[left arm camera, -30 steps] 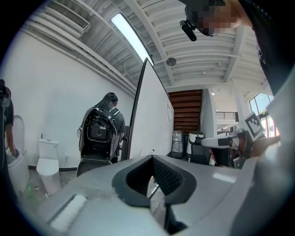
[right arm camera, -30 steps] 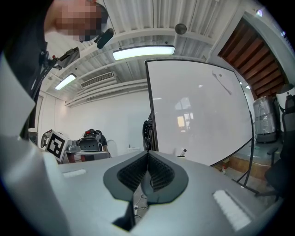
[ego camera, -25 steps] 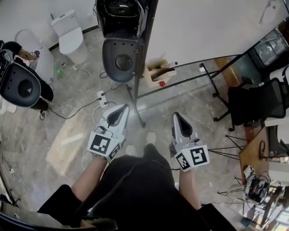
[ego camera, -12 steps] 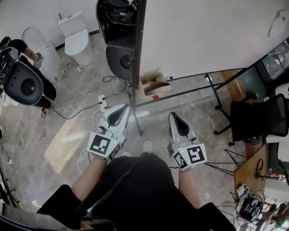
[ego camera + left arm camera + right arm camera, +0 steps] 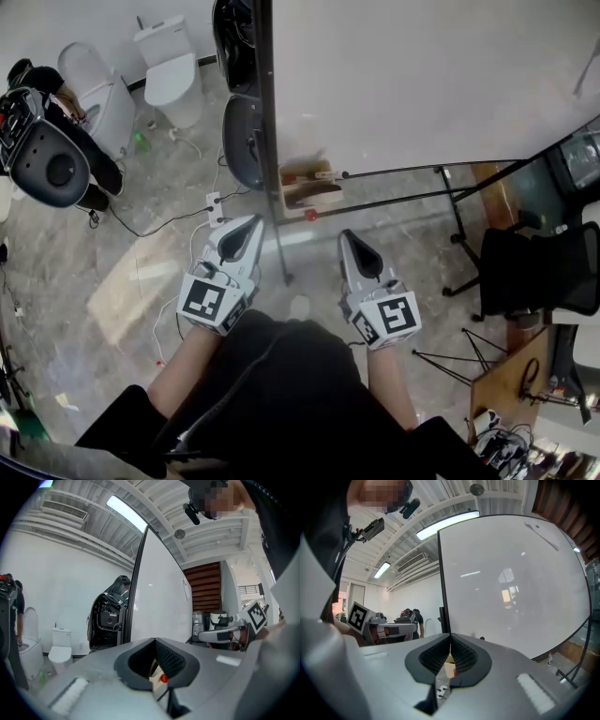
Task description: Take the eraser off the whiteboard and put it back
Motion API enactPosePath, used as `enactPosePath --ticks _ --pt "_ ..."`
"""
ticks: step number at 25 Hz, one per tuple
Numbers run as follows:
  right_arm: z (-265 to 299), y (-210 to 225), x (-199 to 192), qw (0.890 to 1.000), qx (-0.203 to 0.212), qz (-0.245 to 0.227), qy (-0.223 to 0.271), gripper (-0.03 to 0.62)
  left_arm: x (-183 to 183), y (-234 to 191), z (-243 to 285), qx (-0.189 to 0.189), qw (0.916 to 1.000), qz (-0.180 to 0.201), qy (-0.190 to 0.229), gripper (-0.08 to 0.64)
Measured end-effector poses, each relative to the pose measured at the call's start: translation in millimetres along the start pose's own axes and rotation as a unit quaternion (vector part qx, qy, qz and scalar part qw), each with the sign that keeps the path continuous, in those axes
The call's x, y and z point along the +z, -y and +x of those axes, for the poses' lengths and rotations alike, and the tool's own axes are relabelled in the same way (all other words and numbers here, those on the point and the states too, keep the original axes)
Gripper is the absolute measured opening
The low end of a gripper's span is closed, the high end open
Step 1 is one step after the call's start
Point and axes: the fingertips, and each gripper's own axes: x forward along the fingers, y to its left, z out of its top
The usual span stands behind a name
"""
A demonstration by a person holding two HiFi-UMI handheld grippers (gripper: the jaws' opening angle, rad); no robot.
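The whiteboard (image 5: 422, 84) stands straight ahead on a black frame; it also fills the left gripper view (image 5: 159, 597) and the right gripper view (image 5: 511, 588). A thin grey streak (image 5: 541, 529) sits high on the board. I cannot pick out the eraser for certain. A tan box (image 5: 309, 185) with a small red item hangs at the board's lower left corner and shows between the jaws (image 5: 157, 679). My left gripper (image 5: 255, 221) and right gripper (image 5: 345, 234) are held level, side by side, a short way from the board. Both are shut and hold nothing.
The board's stand legs (image 5: 459, 202) spread over the marble floor. A power strip (image 5: 214, 206) with cables lies near the left gripper. Toilets (image 5: 173, 70) and a black pod-like seat (image 5: 47, 159) stand at left, a black office chair (image 5: 539, 262) at right.
Both grippers have come closer to the board's lower left corner and the tan box. The board's frame edge has shifted left in view. The jaws stayed shut.
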Motion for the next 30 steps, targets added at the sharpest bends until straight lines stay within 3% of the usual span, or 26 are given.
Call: enactPosePath --ticks 6,14,30 --pt "9 13 -4 1.000 0.025 0.003 -0.007 0.026 7 -1 12 0.023 0.9997 0.003 0.011 0.006" --pt "21 21 -6 1.000 0.024 0.006 -0.013 0.077 5 0 22 0.014 0.9999 0.004 0.009 0.006" --pt "58 36 -46 0.995 -0.082 0.027 -0.056 0.261 12 -15 30 -0.079 0.9968 0.006 -0.005 0.006"
